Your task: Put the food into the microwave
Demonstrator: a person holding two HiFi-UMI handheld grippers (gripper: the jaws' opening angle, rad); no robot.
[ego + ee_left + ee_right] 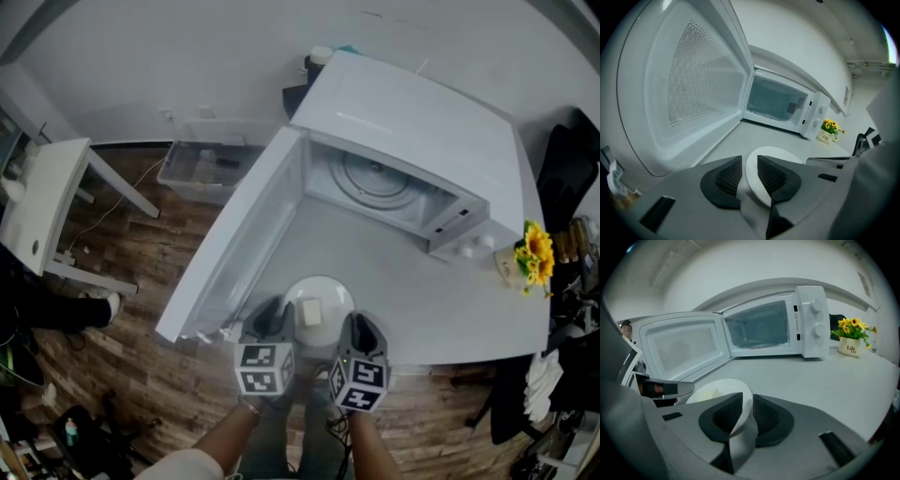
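Observation:
A white plate (319, 292) with a pale block of food (311, 311) sits on the white table in front of the microwave (412, 131), whose door (234, 253) swings wide open to the left. My left gripper (273, 319) is at the plate's near left rim and my right gripper (361, 330) at its near right rim. In the left gripper view the plate (780, 153) has its rim between that gripper's (750, 172) jaws, with a slim gap at one pad. The right gripper (746, 412) likewise straddles the plate (717, 386) rim. The plate rests on the table.
The microwave cavity (757, 326) stands open with its turntable (375, 183) bare. A small pot of yellow flowers (530, 258) stands right of the microwave near the table edge. On the floor to the left are a clear plastic bin (206, 169) and a white side table (42, 206).

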